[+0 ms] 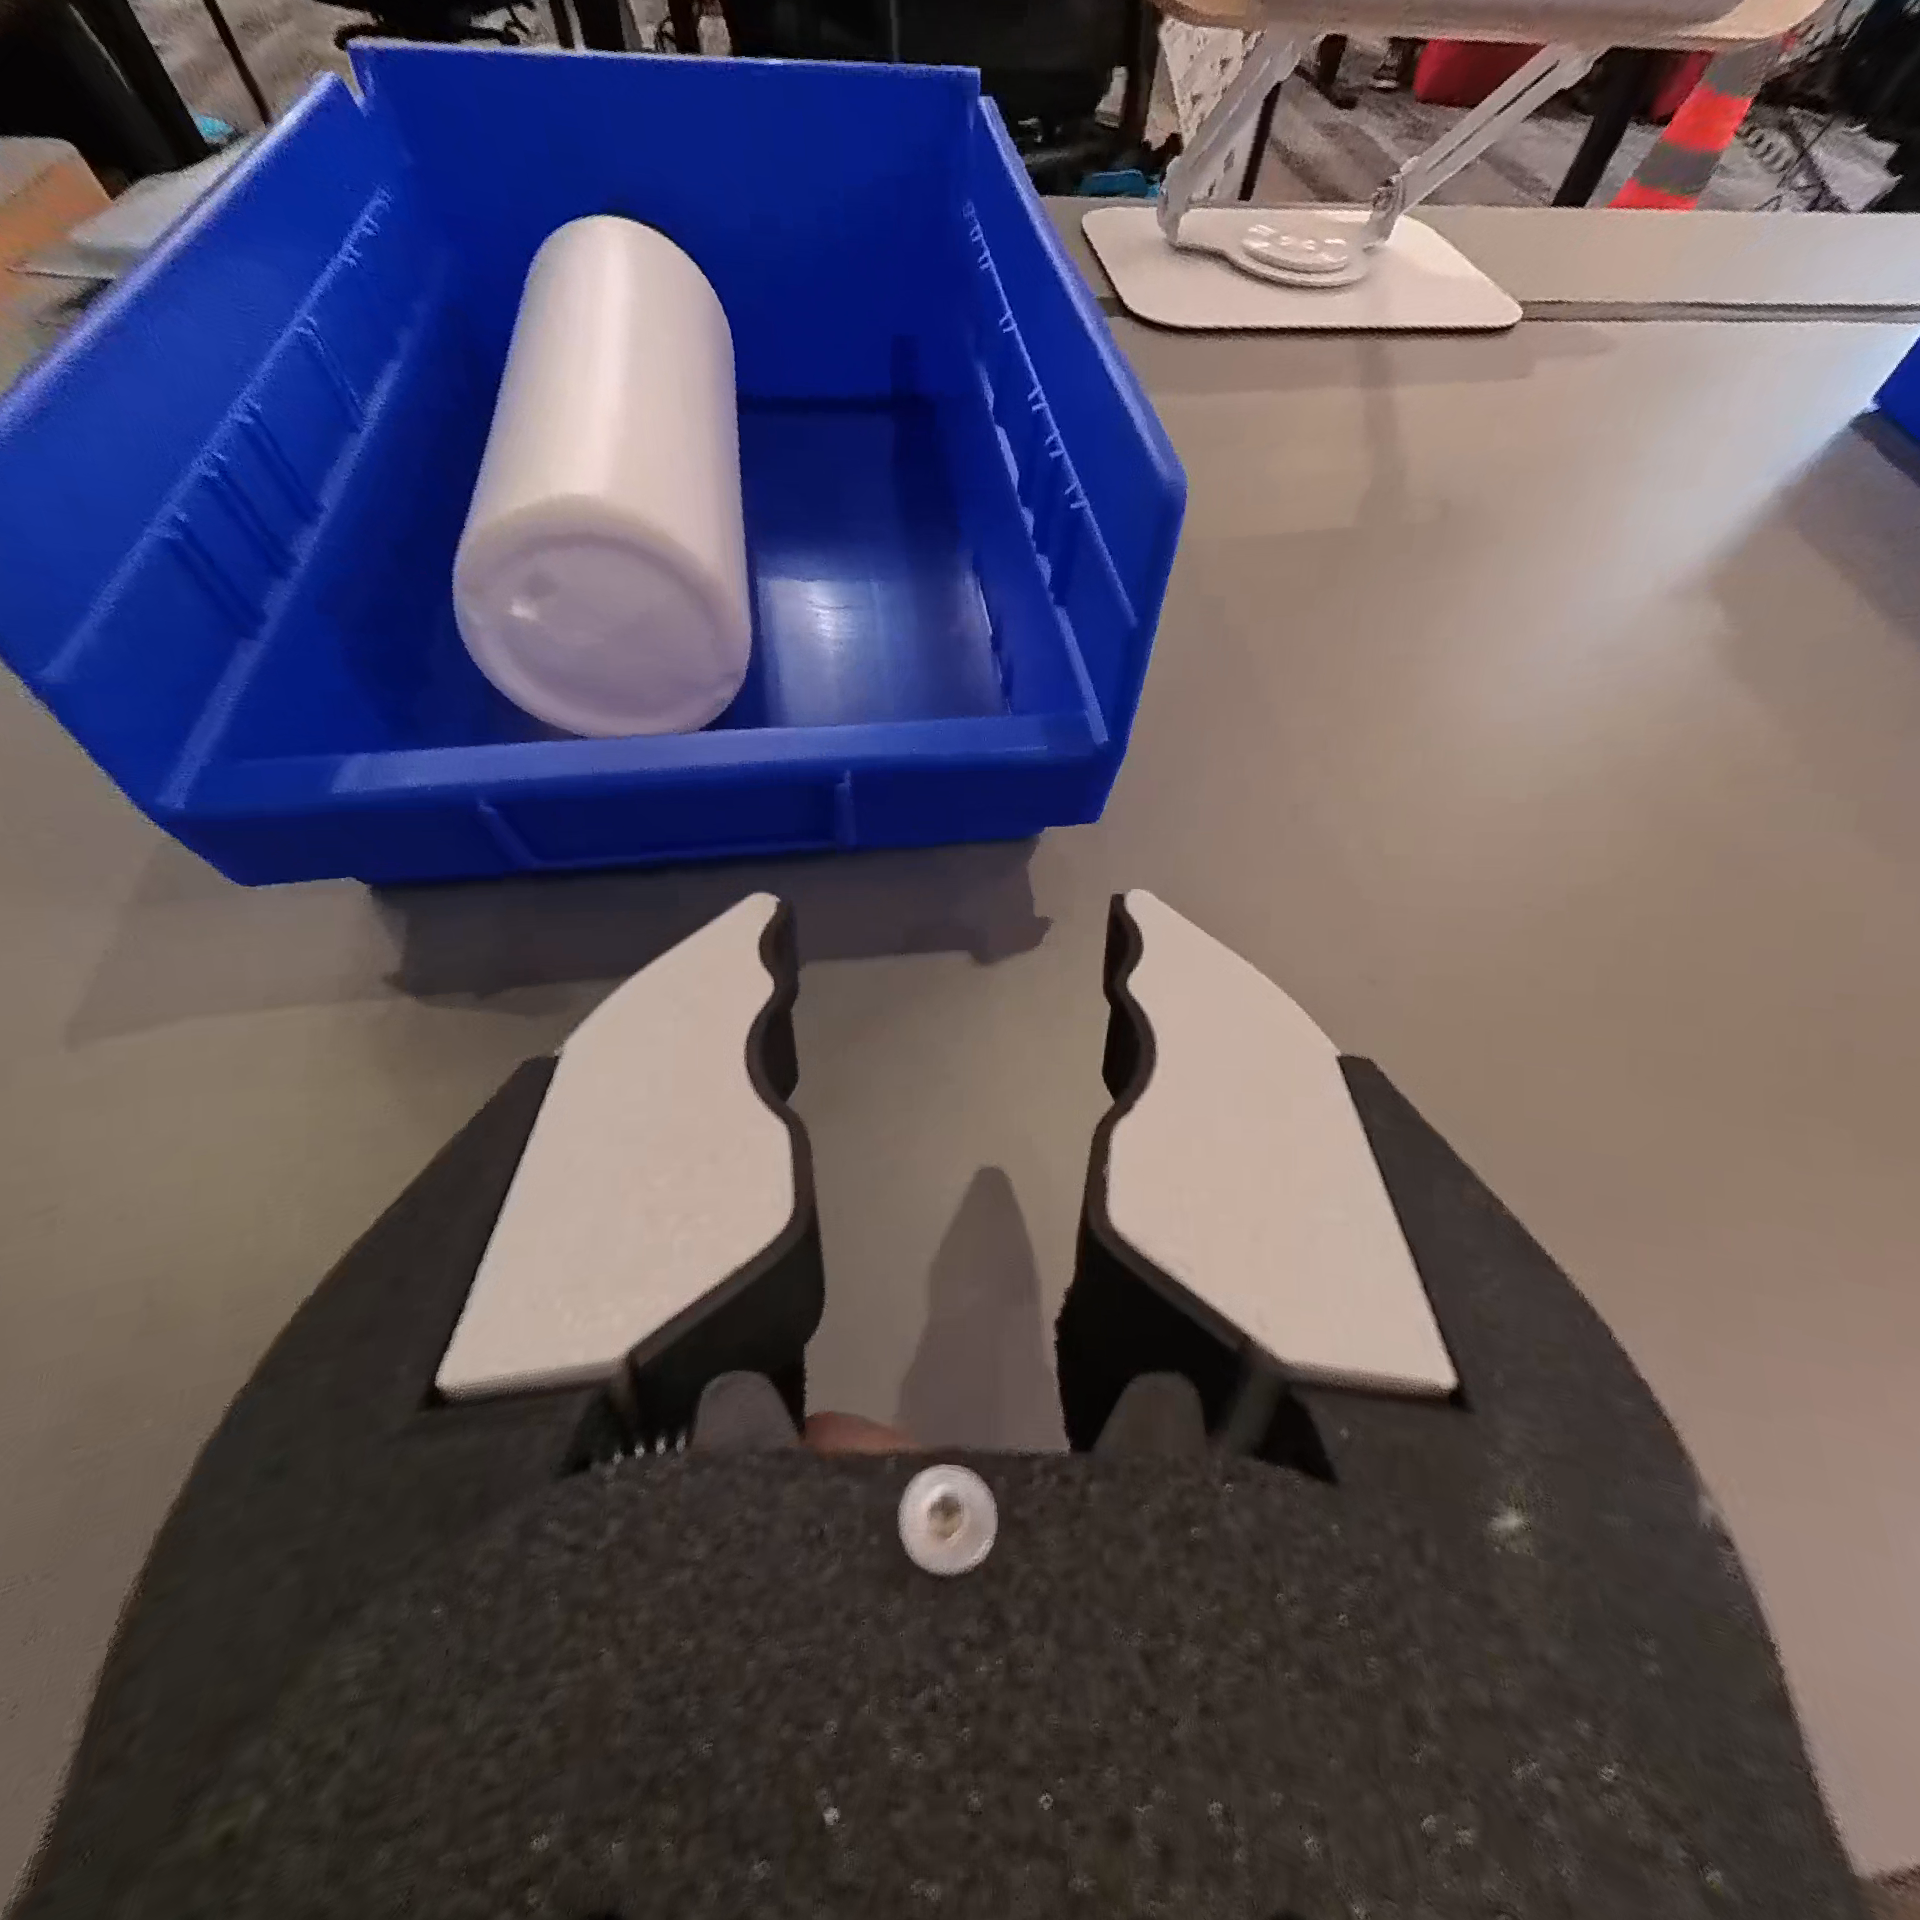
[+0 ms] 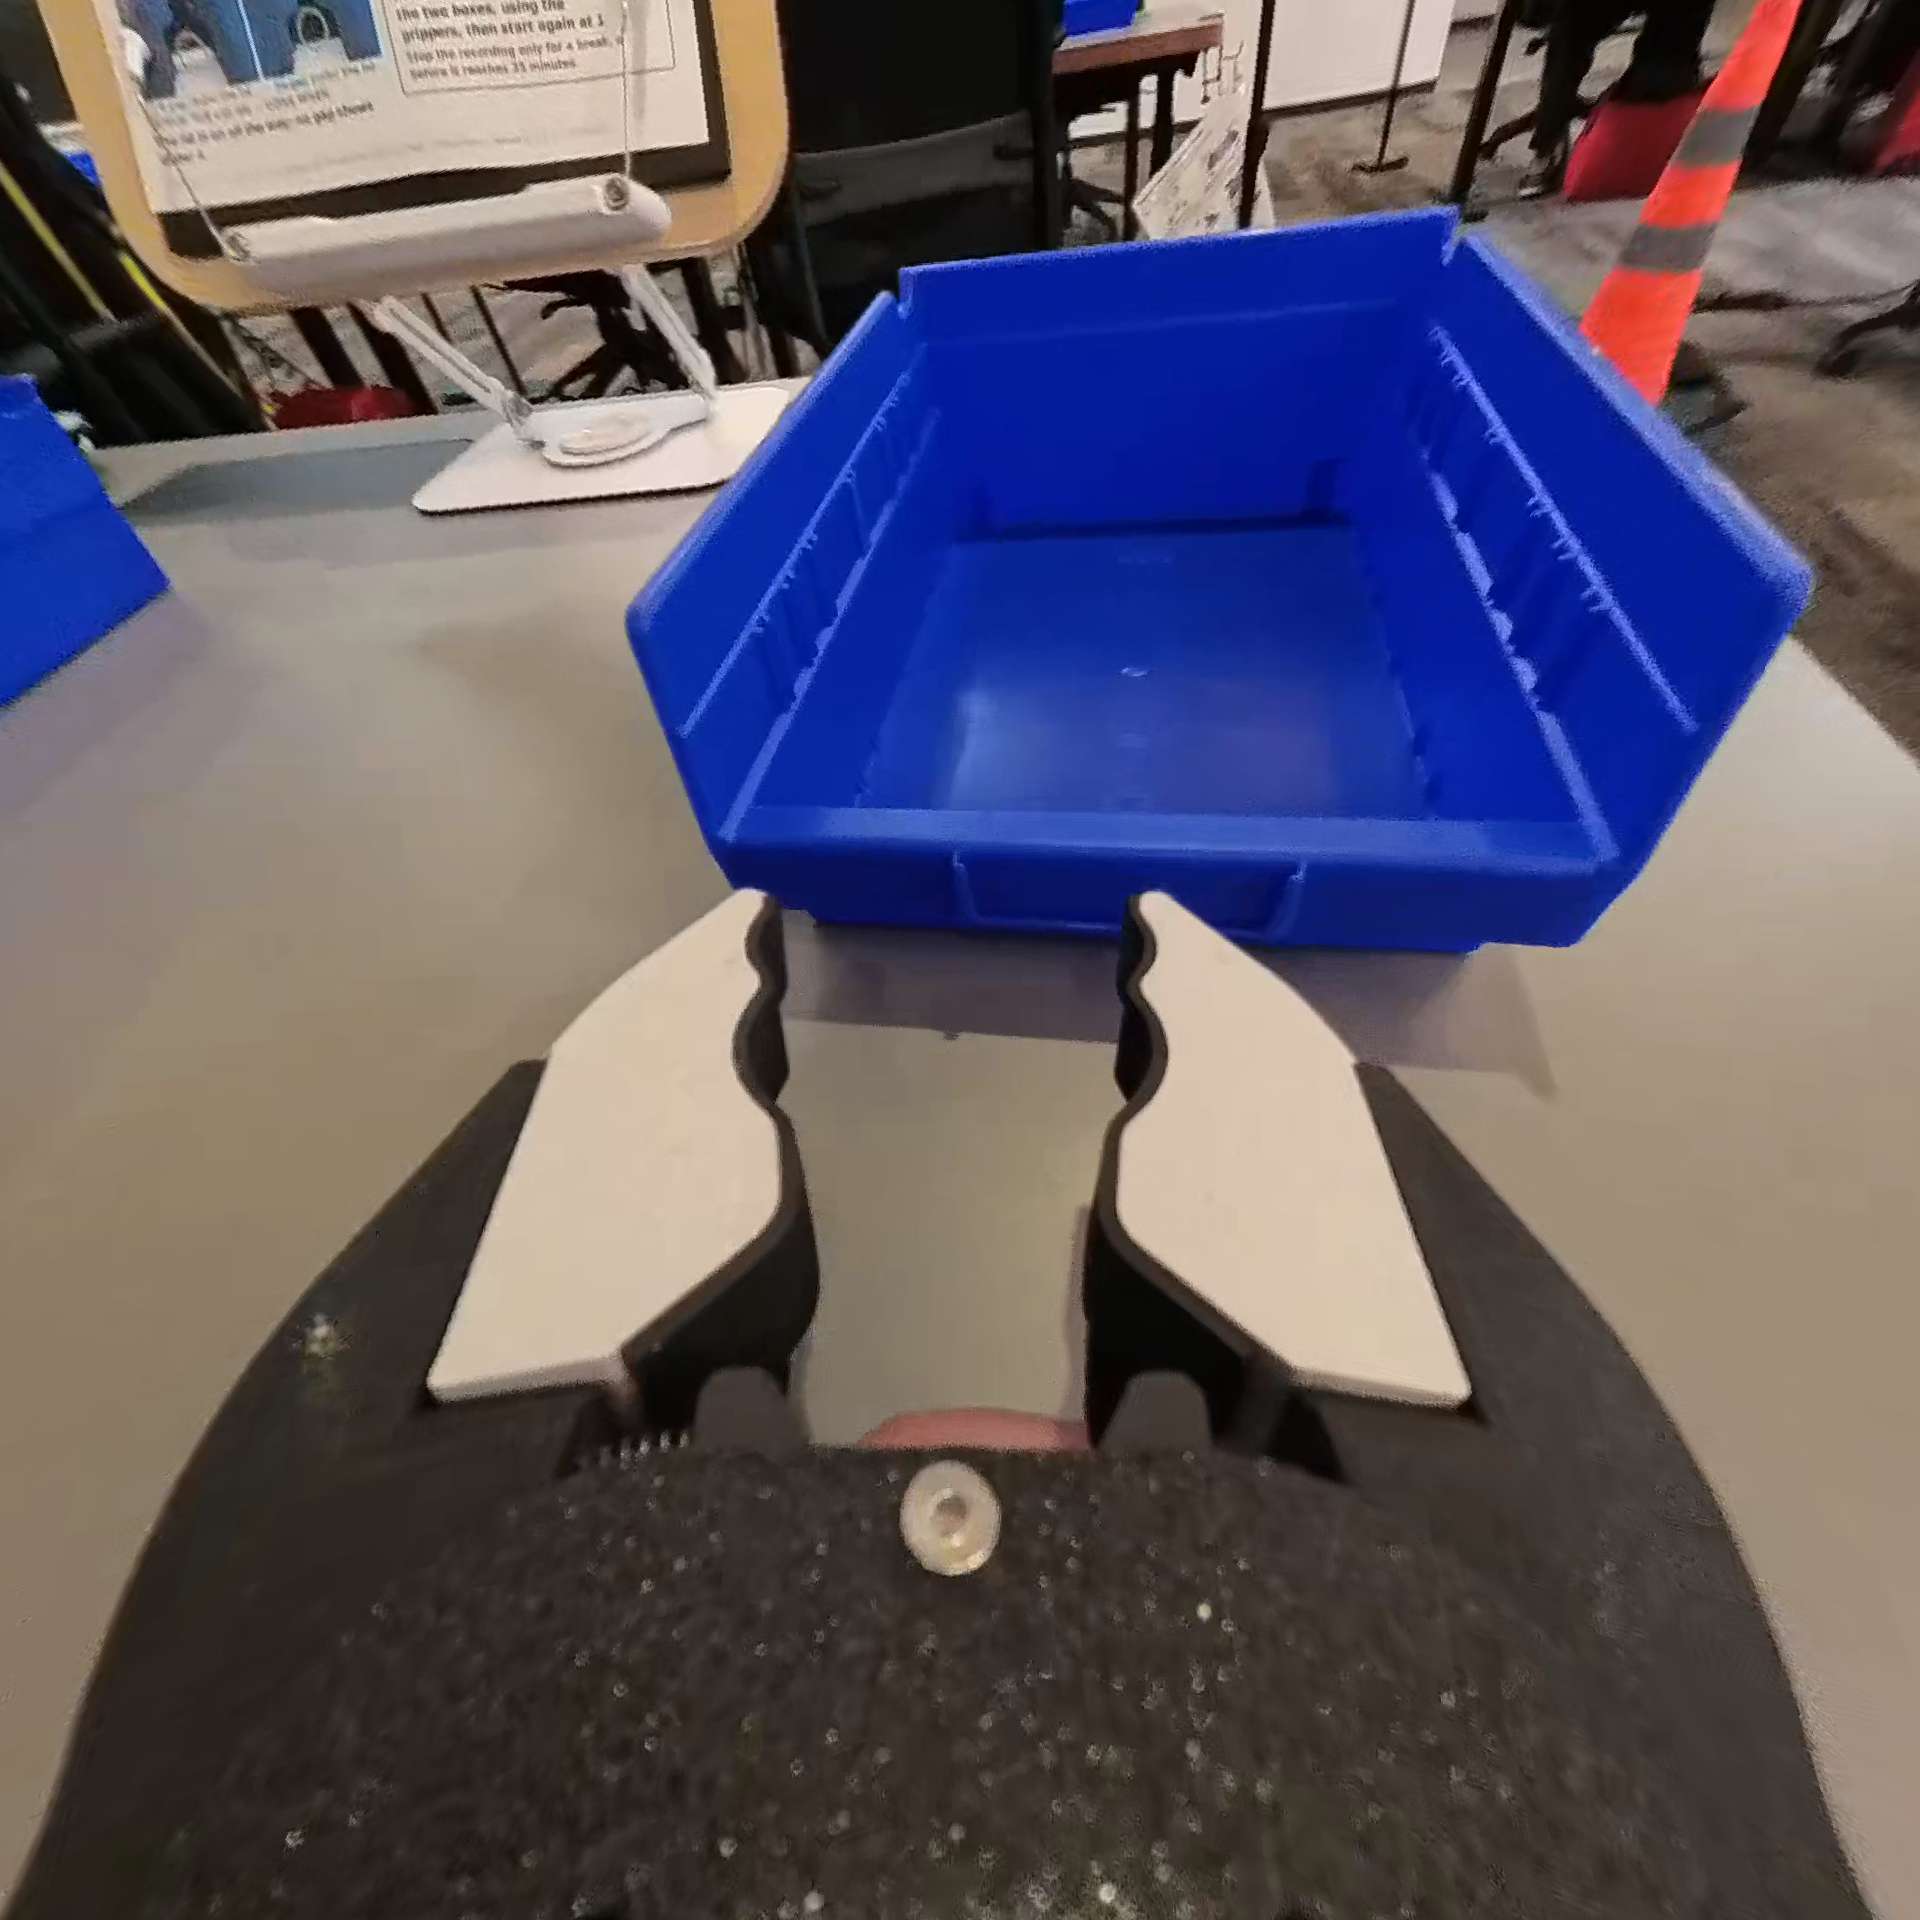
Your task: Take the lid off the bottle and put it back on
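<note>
The left hand-held gripper (image 1: pixel 945 914) hovers above the grey table (image 1: pixel 1455 831) with its jaws spread apart and nothing between the pads; only bare table surface shows in the gap. Its fingertips stand just short of the front wall of a blue storage bin (image 1: pixel 644 810), without touching it.

Inside this bin lies the white bottle (image 1: pixel 613 488), on its side, with its flat round end turned toward the front wall and its body running back toward the rear wall. It occupies the left half of the bin floor. Which end carries the lid cannot be determined from this view.

Beyond the bin's right rear corner, a white stand base (image 1: pixel 1309 270) rests on the table.

The right hand-held gripper (image 2: pixel 951 920) is likewise spread open and holds nothing. Its fingertips are near the front wall of a second blue storage bin (image 2: pixel 1143 883), whose floor is bare. To the left of this second bin, farther back, the stand base (image 2: pixel 623 457) carries a framed instruction sheet (image 2: pixel 416 104). An orange traffic cone (image 2: pixel 1683 208) stands on the floor behind the second bin's right rear corner.
</note>
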{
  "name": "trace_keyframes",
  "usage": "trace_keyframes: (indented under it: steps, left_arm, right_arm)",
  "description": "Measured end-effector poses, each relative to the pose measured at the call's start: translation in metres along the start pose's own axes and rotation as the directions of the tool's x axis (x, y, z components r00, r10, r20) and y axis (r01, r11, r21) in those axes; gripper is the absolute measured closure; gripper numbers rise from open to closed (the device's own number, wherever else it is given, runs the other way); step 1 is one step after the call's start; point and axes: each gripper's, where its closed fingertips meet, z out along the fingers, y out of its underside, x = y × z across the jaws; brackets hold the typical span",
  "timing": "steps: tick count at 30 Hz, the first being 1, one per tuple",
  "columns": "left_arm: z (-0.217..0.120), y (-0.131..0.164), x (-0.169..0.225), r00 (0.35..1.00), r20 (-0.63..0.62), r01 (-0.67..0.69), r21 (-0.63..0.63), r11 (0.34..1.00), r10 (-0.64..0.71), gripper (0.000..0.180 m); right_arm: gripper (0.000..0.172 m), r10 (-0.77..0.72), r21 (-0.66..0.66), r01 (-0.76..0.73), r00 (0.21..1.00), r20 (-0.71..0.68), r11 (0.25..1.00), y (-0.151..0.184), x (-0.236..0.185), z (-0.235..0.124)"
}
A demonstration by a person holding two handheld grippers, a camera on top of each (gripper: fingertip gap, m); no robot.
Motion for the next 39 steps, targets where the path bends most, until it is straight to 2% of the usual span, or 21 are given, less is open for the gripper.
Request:
trace_keyframes:
  steps: [3, 6, 12, 15, 19, 22, 26, 30, 33, 36, 39]
  left_arm:
    - [0.004, 0.001, -0.006, 0.998, 0.041, -0.05, -0.013, 0.999, 0.051, 0.124]
    - [0.012, -0.006, -0.006, 0.998, 0.045, -0.048, 0.001, 0.999, 0.048, 0.124]
    - [0.04, -0.029, -0.001, 0.991, 0.089, -0.1, 0.003, 0.995, 0.099, 0.121]
    - [0.049, -0.049, 0.003, 0.996, 0.067, -0.057, 0.03, 0.998, 0.055, 0.124]
    - [0.041, -0.047, -0.005, 0.999, 0.041, -0.001, 0.026, 1.0, 0.0, 0.121]
    - [0.037, -0.046, -0.01, 0.999, -0.001, 0.052, 0.007, 0.999, -0.052, 0.113]
    - [0.035, -0.045, -0.013, 0.999, -0.013, 0.03, -0.049, 0.998, -0.03, 0.104]
    - [0.043, -0.064, -0.02, 0.996, -0.033, -0.093, -0.202, 0.975, 0.089, 0.098]
    - [0.067, -0.092, -0.051, 0.966, 0.031, -0.23, -0.361, 0.904, 0.258, 0.092]
    - [0.102, -0.109, -0.084, 0.953, 0.062, -0.223, -0.524, 0.822, 0.298, 0.089]
    - [0.135, -0.105, -0.115, 0.95, 0.123, -0.143, -0.647, 0.749, 0.287, 0.09]
  right_arm:
    - [0.11, -0.012, 0.009, 0.012, 1.0, 0.002, 1.0, -0.001, 0.001, -0.002]
    - [0.11, -0.036, 0.005, 0.036, 0.999, -0.013, 0.999, 0.001, 0.005, -0.002]
    - [0.111, 0.032, 0.024, -0.032, 0.999, 0.005, 0.999, -0.01, 0.01, 0.013]
    - [0.111, 0.083, 0.049, -0.086, 0.995, 0.052, 0.995, -0.025, 0.004, 0.03]
    - [0.111, 0.069, 0.028, -0.071, 0.996, 0.059, 0.997, -0.023, -0.001, 0.048]
    - [0.111, 0.033, 0.009, -0.034, 0.998, 0.045, 0.999, -0.02, -0.002, 0.055]
    - [0.11, 0.031, 0.005, -0.032, 0.997, 0.064, 0.999, -0.021, -0.01, 0.059]
    - [0.11, 0.027, 0.016, -0.029, 0.996, 0.089, 0.999, -0.02, -0.021, 0.052]
    - [0.11, -0.018, 0.018, 0.016, 0.994, 0.103, 1.0, -0.019, -0.026, 0.05]
    - [0.11, -0.02, 0.007, 0.019, 0.993, 0.12, 1.0, -0.016, -0.029, 0.05]
    - [0.111, 0.007, 0.01, -0.009, 0.988, 0.154, 1.0, -0.016, -0.035, 0.049]
